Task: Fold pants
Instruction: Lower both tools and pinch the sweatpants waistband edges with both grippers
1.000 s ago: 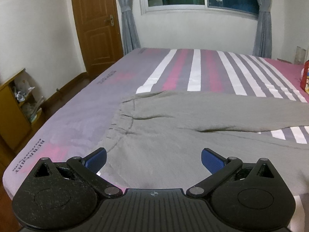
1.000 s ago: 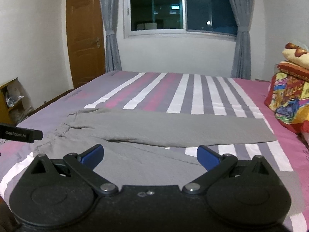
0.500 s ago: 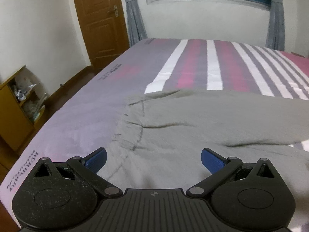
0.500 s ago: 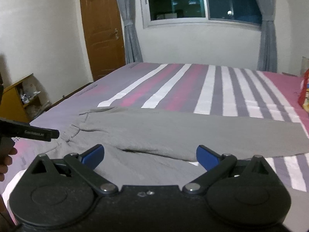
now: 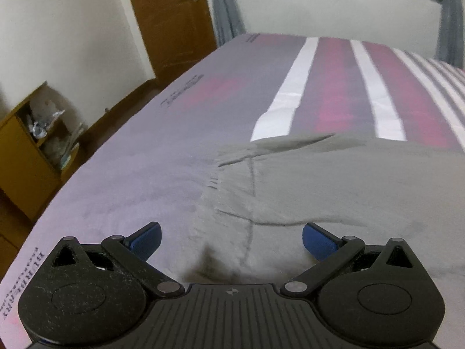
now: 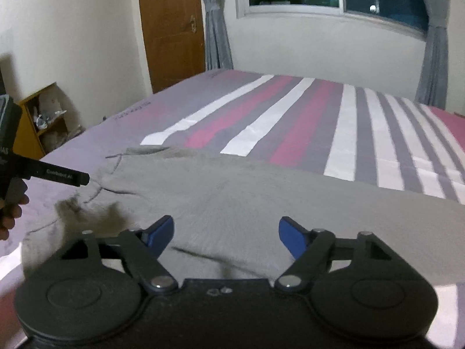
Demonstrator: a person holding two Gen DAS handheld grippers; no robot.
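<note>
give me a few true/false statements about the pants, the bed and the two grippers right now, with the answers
1. The grey fabric pants lie spread on the striped bedsheet. True.
2. The right gripper is shut on the pants. False: its blue fingers stand apart over the cloth, though they have just been closing.
3. The left gripper is open above the pants' gathered waistband. True.
4. The brown wooden door stands wide open. False: it is closed.
5. The pants are already folded into a small square. False: one long leg stretches toward the right edge.
</note>
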